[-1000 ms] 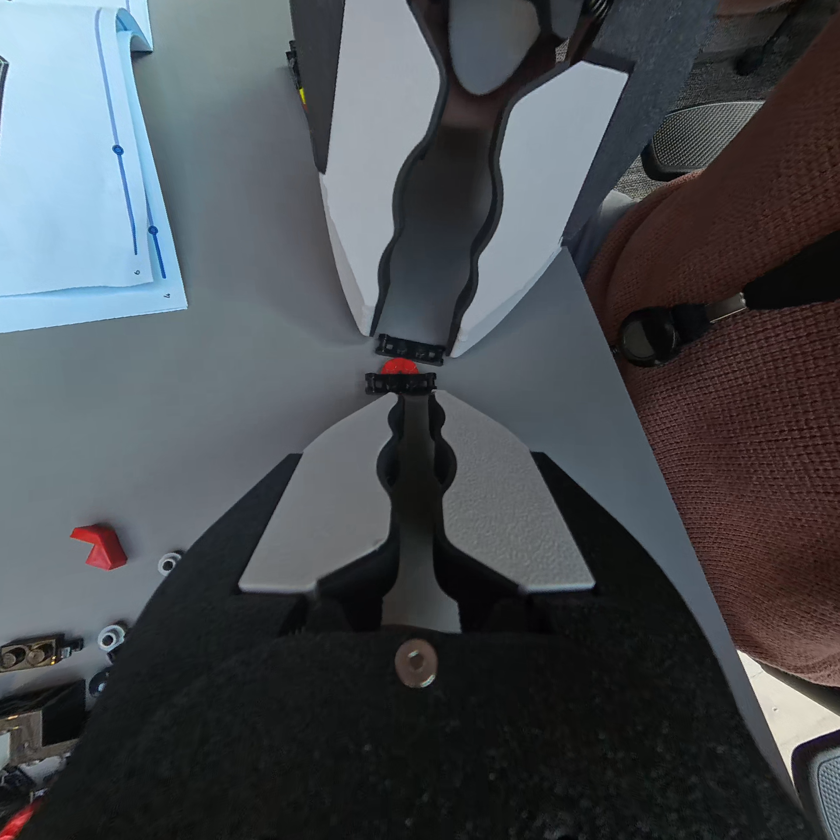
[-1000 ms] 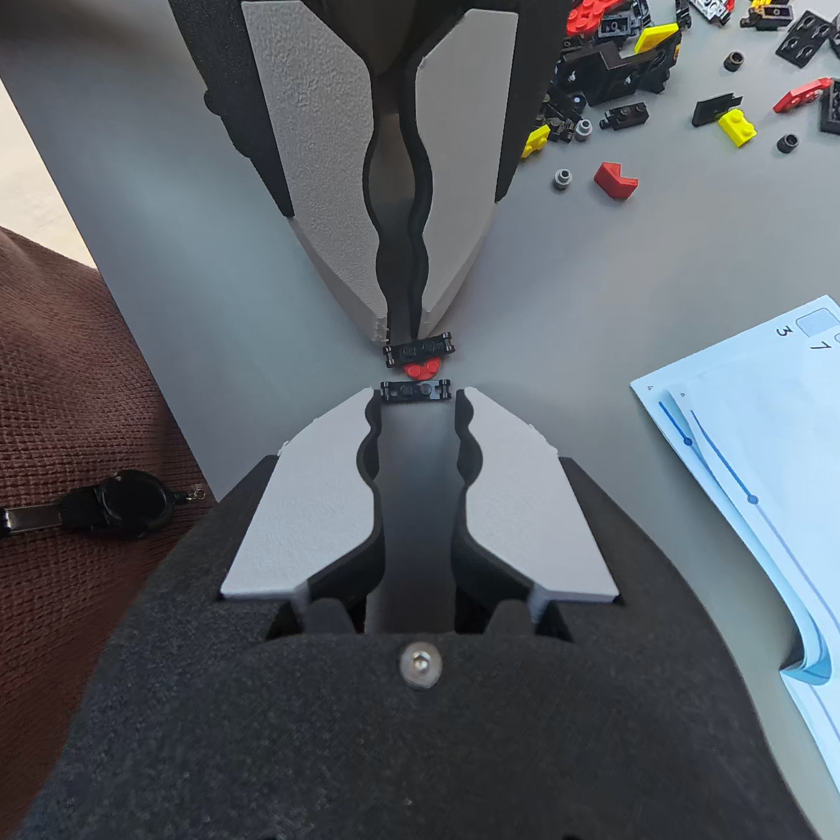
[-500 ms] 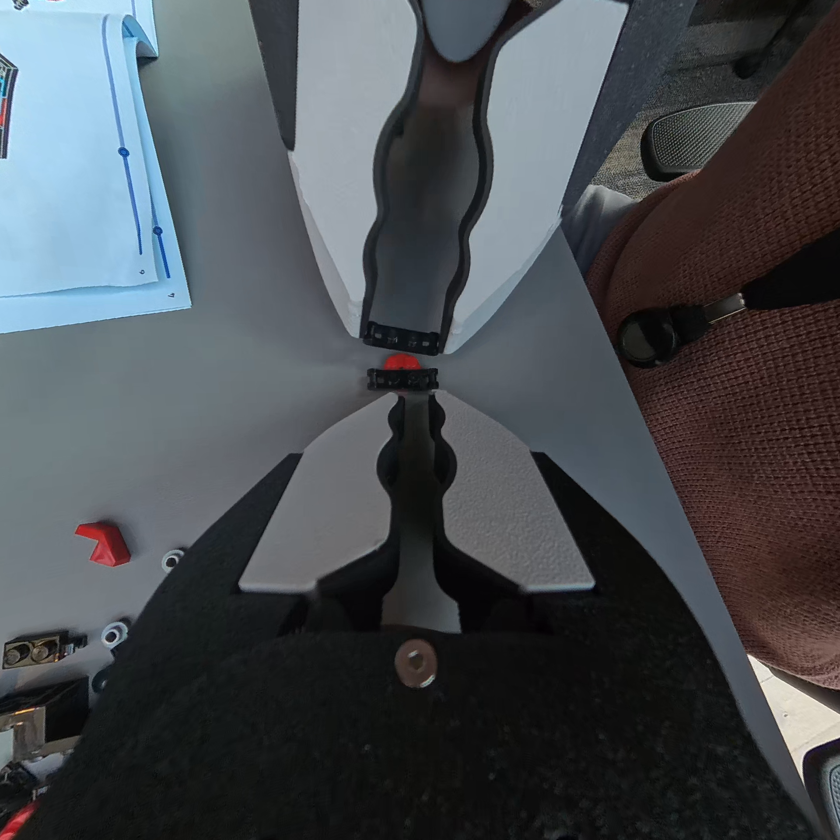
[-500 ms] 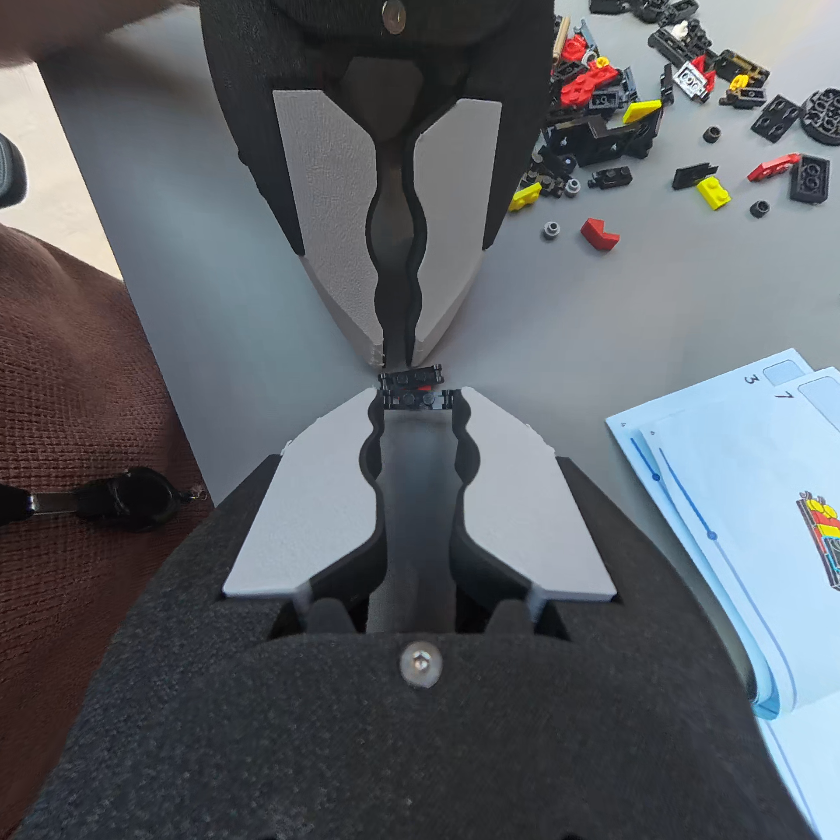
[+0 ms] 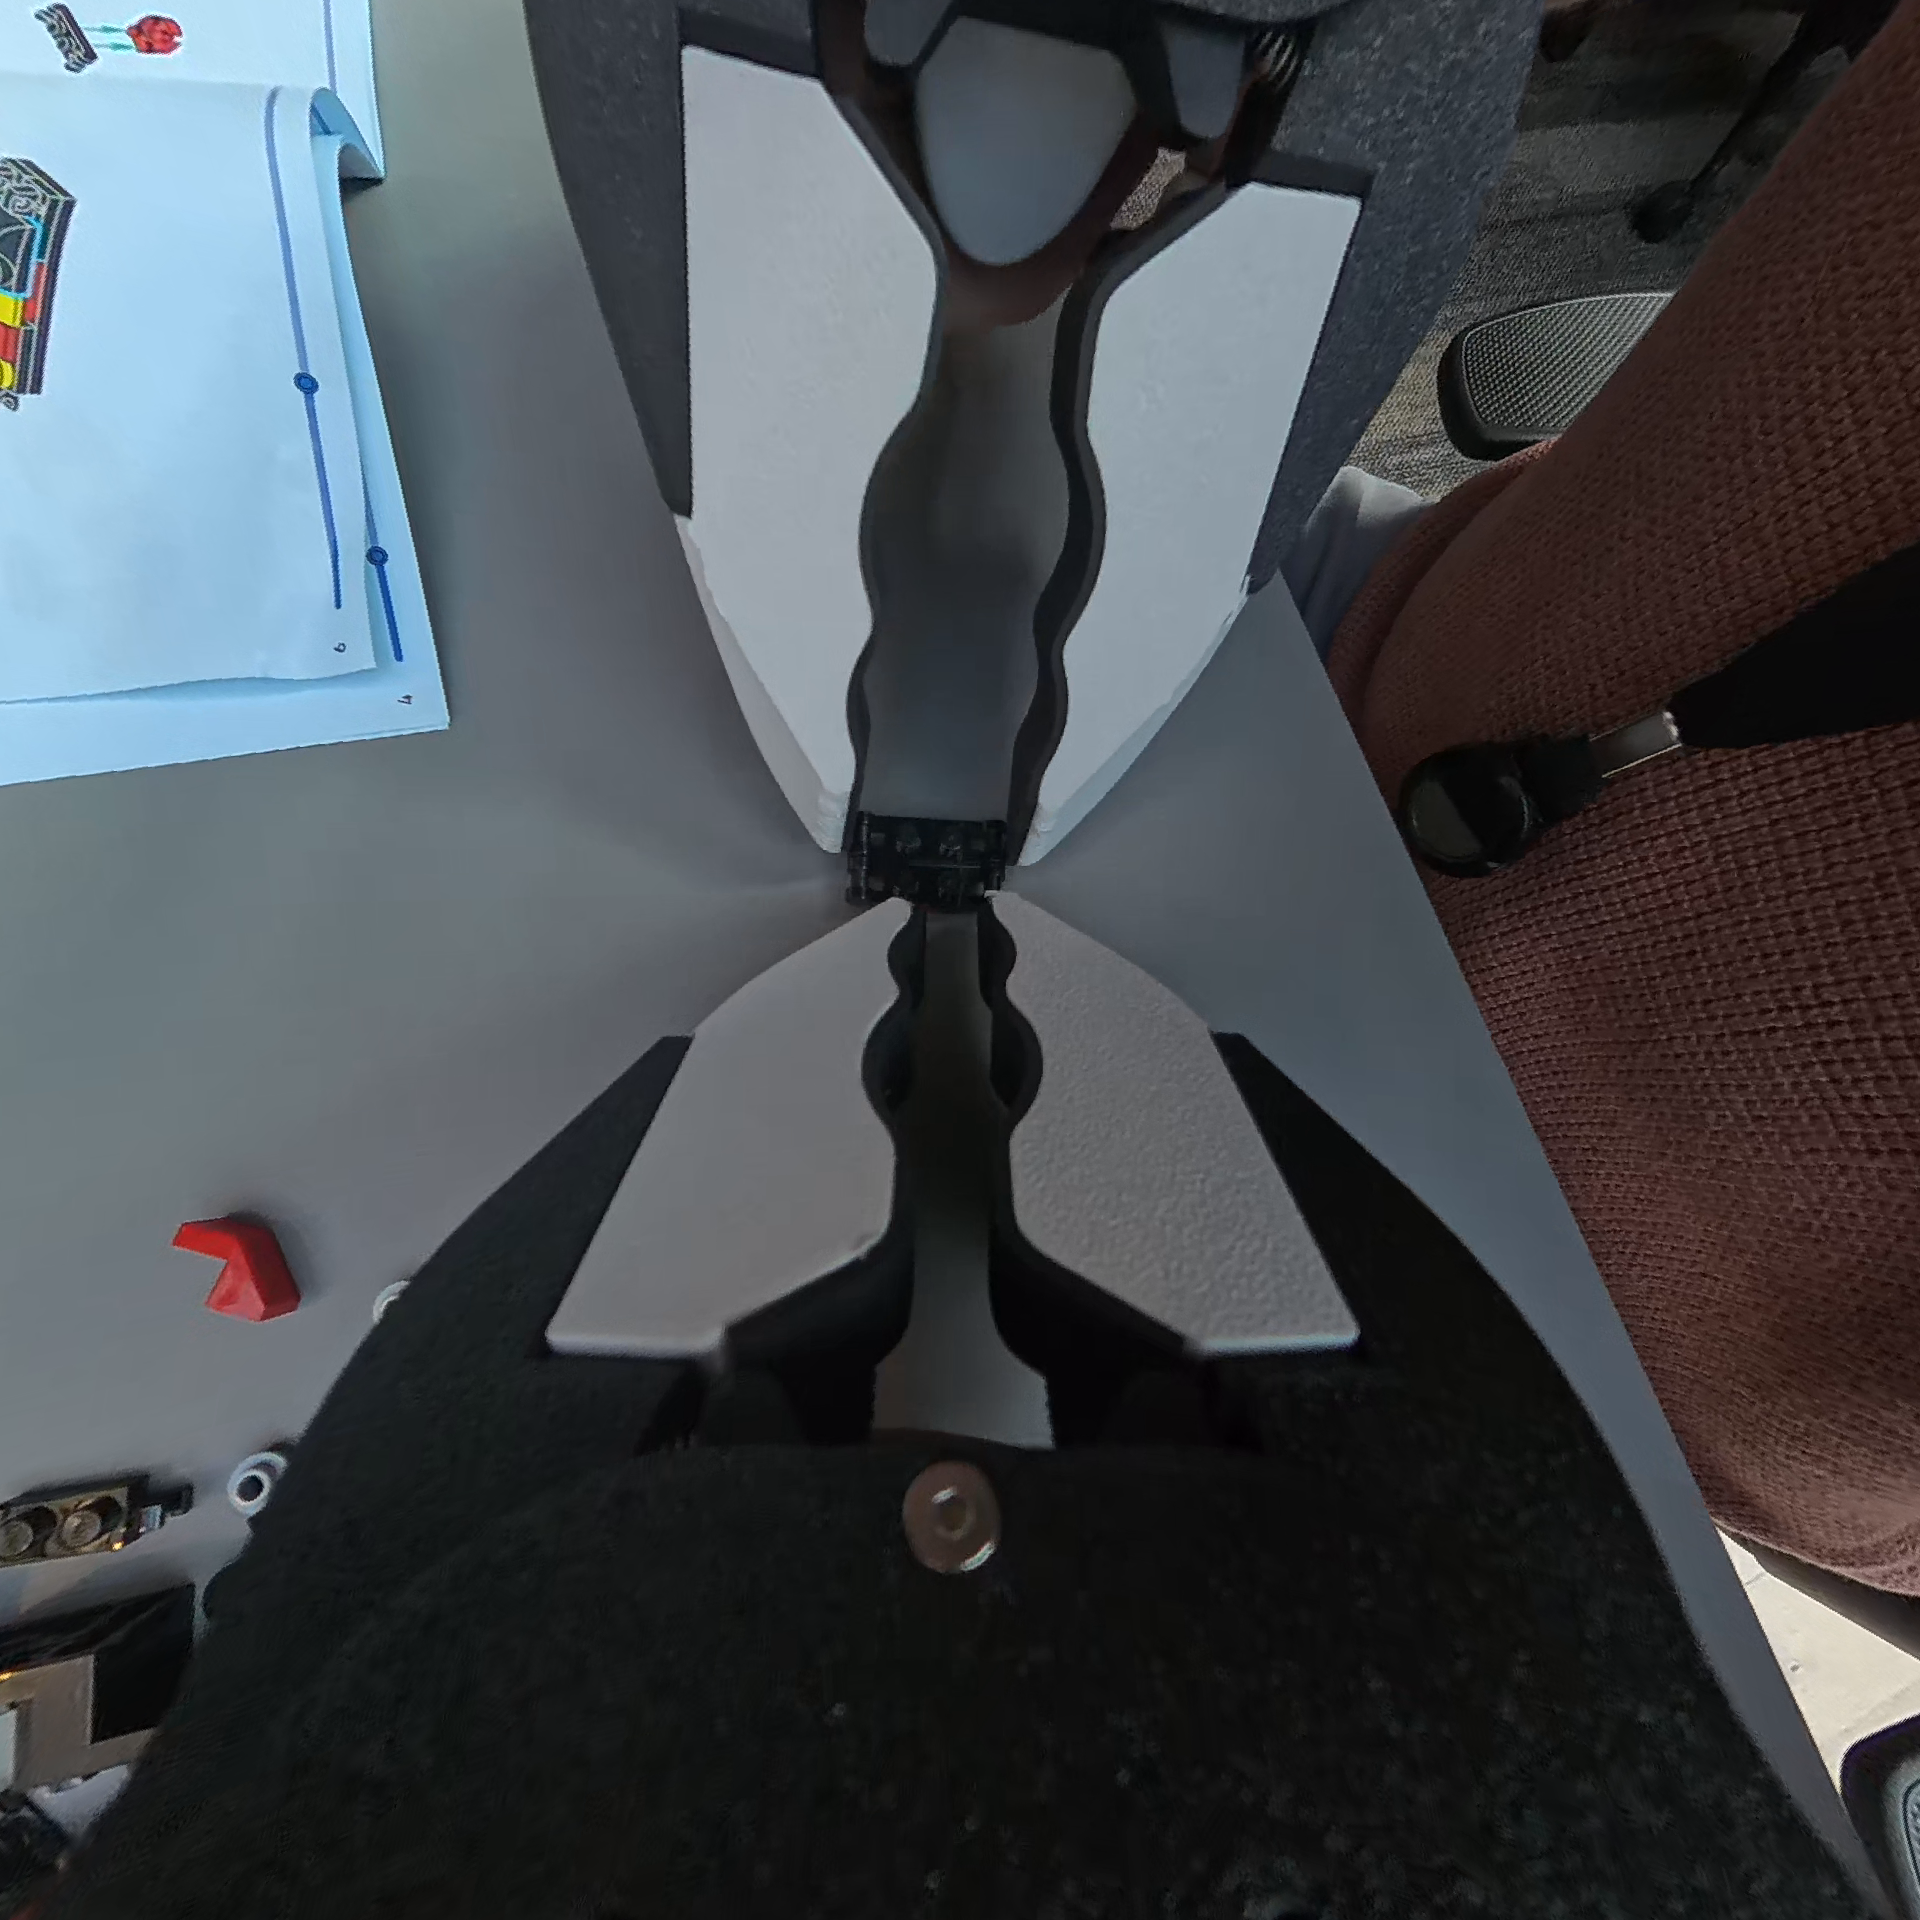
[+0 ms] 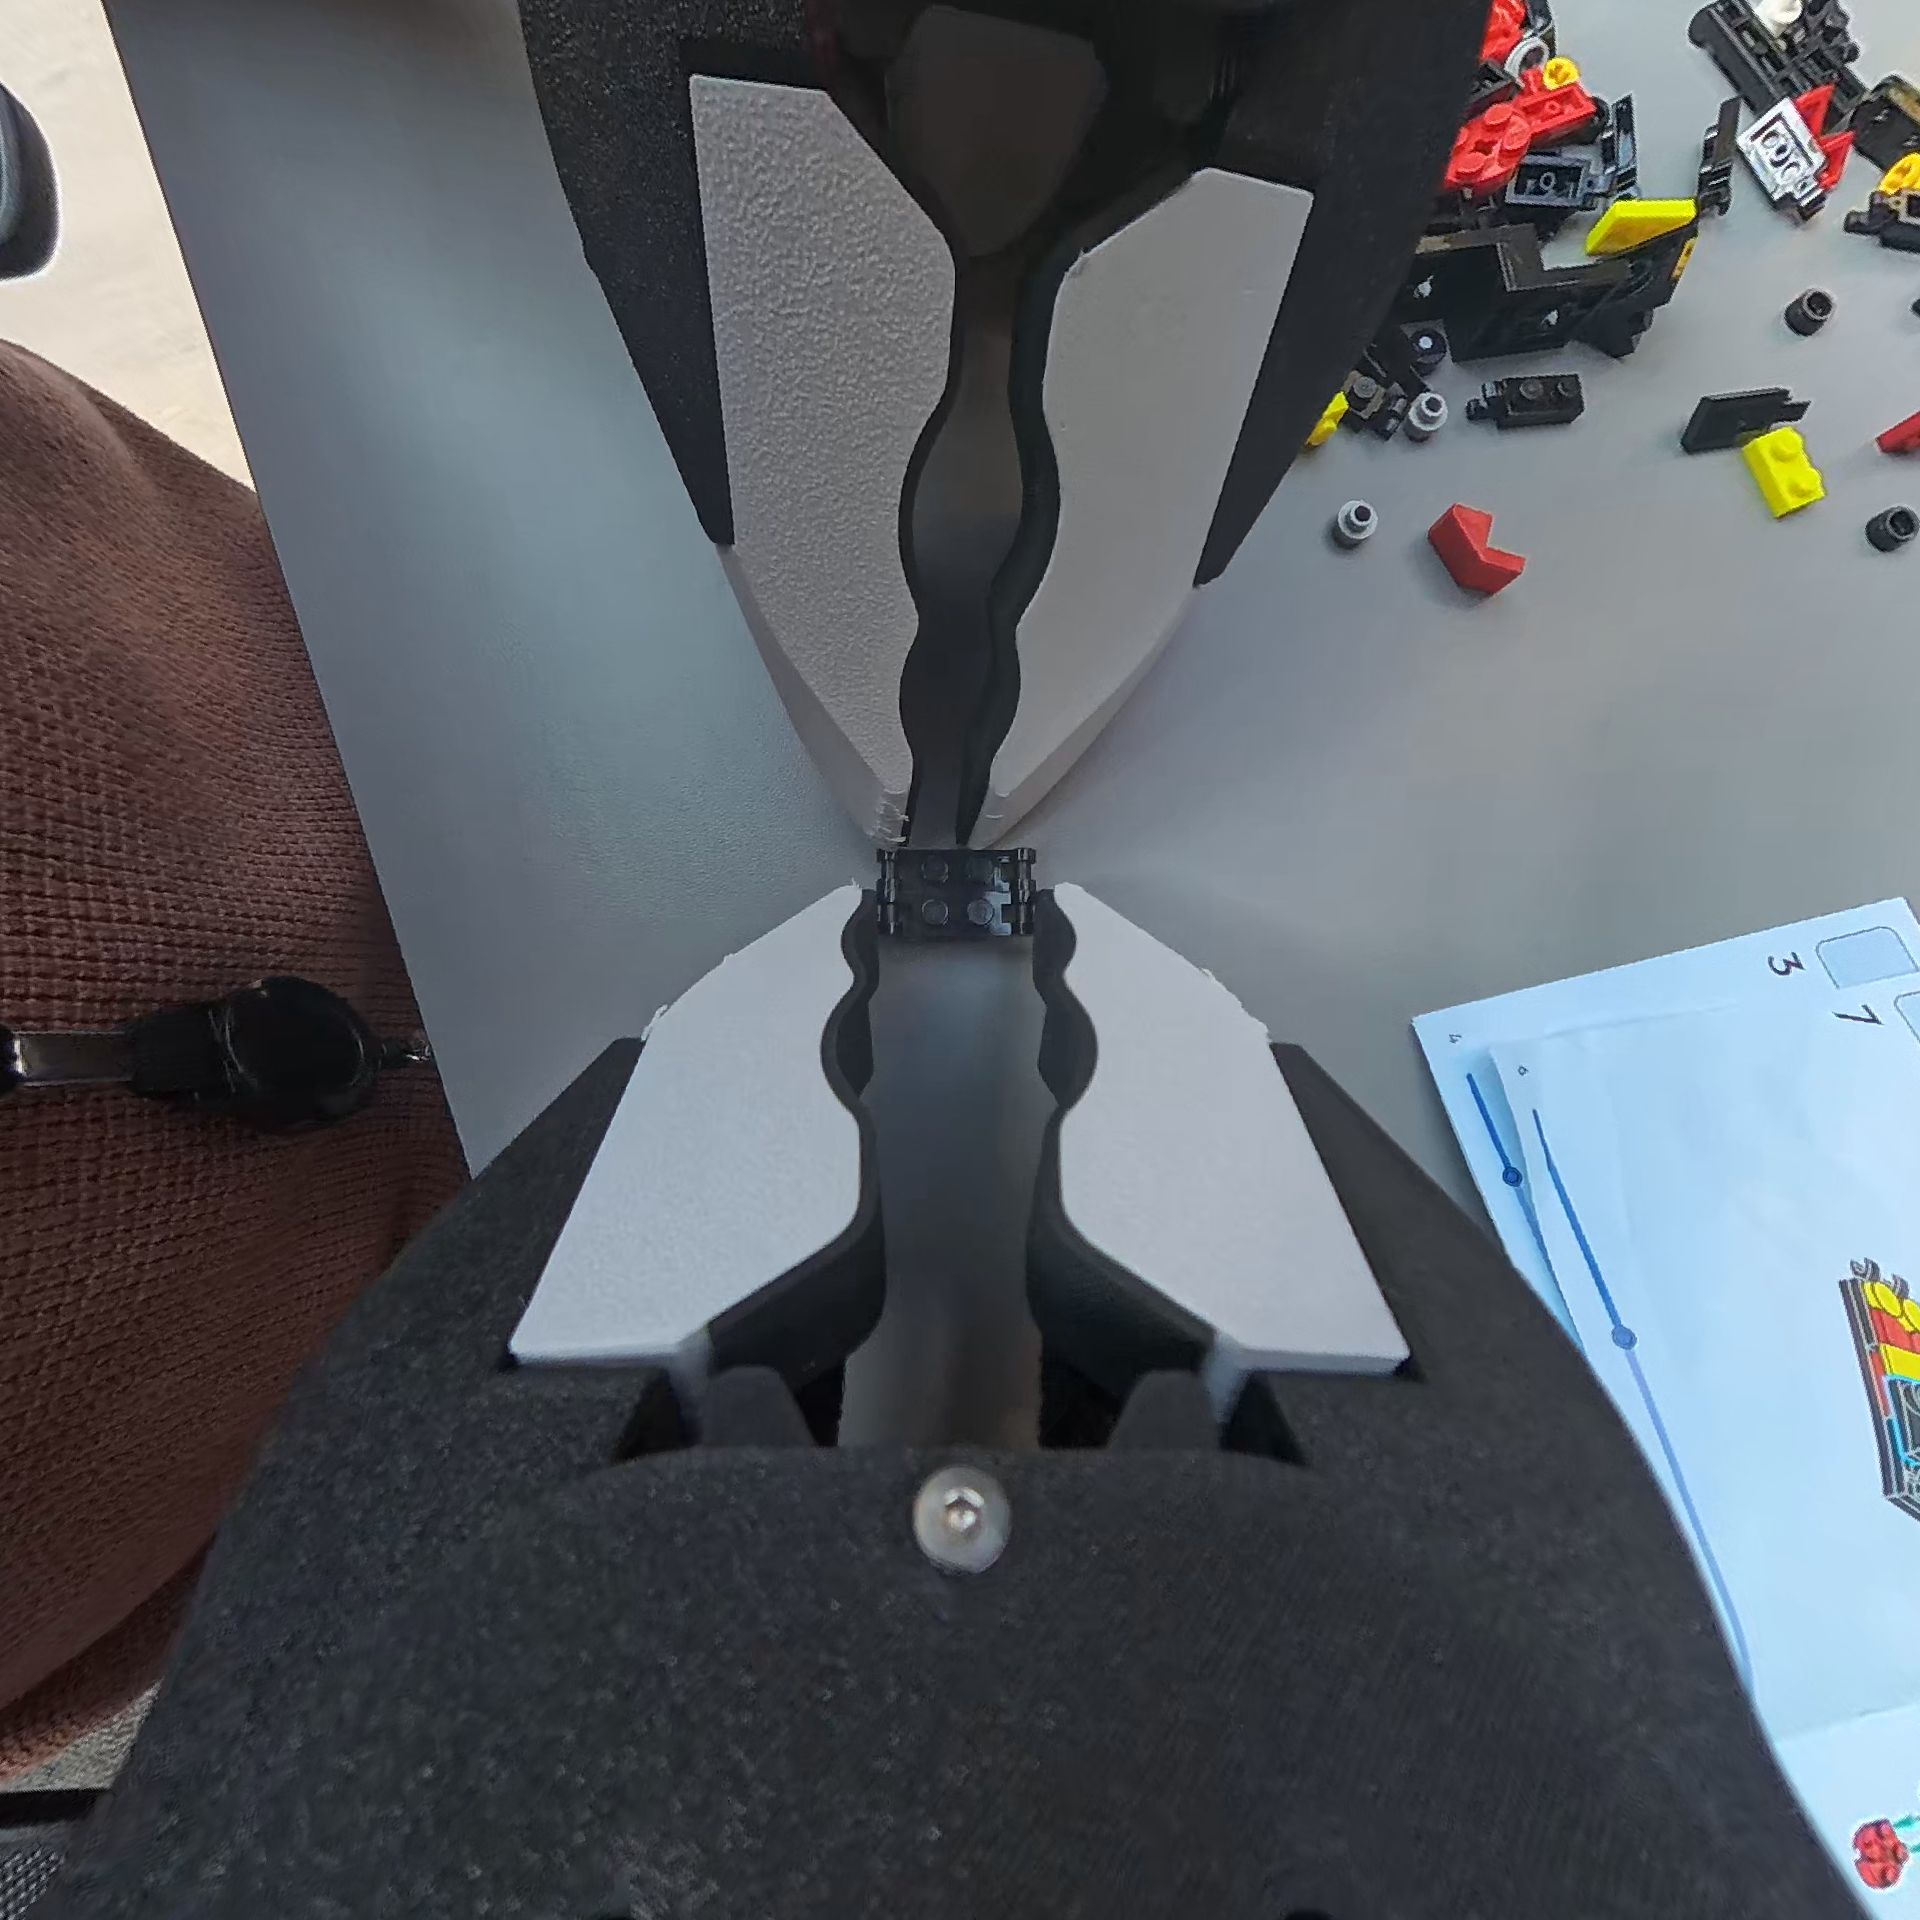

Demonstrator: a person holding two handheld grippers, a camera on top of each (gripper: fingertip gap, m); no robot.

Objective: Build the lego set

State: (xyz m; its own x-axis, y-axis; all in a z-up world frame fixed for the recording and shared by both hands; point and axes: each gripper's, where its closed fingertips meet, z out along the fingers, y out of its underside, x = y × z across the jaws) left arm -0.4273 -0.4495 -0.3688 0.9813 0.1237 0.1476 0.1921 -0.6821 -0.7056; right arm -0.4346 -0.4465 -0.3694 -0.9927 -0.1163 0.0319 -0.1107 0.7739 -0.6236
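Two black clip plates point(image 6: 956, 894) meet, right gripper point(image 6: 956, 914) and left gripper point(image 5: 940, 914) each clamping one; misaligned squeeze risks popping either free.

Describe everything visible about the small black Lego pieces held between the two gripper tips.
The black Lego pieces are two small flat plates with two studs each and clip-like ends, in glossy plastic. They lie pressed side by side, forming one compact block held above the grey table. The right gripper grips the nearer plate by its ends; the left gripper, nearly closed, pinches the other. No gap shows between the plates, and whether anything sits between them cannot be told.
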